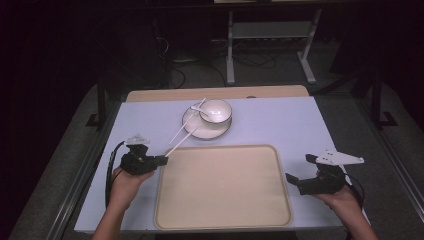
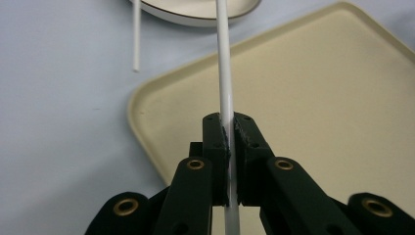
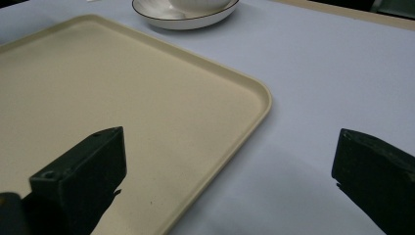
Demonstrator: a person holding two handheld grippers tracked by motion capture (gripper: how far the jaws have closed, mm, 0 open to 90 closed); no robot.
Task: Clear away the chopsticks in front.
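High view: left gripper (image 1: 162, 160) at tray (image 1: 222, 222) near-left corner, pinching a white chopstick (image 1: 176, 143) slanting up to the plate (image 1: 192, 131); 2nd chopstick (image 1: 181, 128) beside it. Bowl (image 1: 216, 111) w/ spoon (image 1: 199, 111) on plate.

Left gripper view: jaws clamped on chopstick.

Right gripper view: right gripper (image 3: 230, 183) jaws spread wide, nothing between, over tray's right edge.

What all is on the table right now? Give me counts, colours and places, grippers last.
tray: 1, beige, near middle of table, nothing on it
plate: 1, white with dark rim, beyond tray
bowl: 1, white, on plate
spoon: 1, white, resting in bowl
held chopstick: 1, white, clamped in left gripper, far end on the plate
second chopstick: 1, white, leaning from plate to table
table: 1, pale blue top
left gripper: black, left of tray, shut on held chopstick
right gripper: black, right of tray, open, holding nothing
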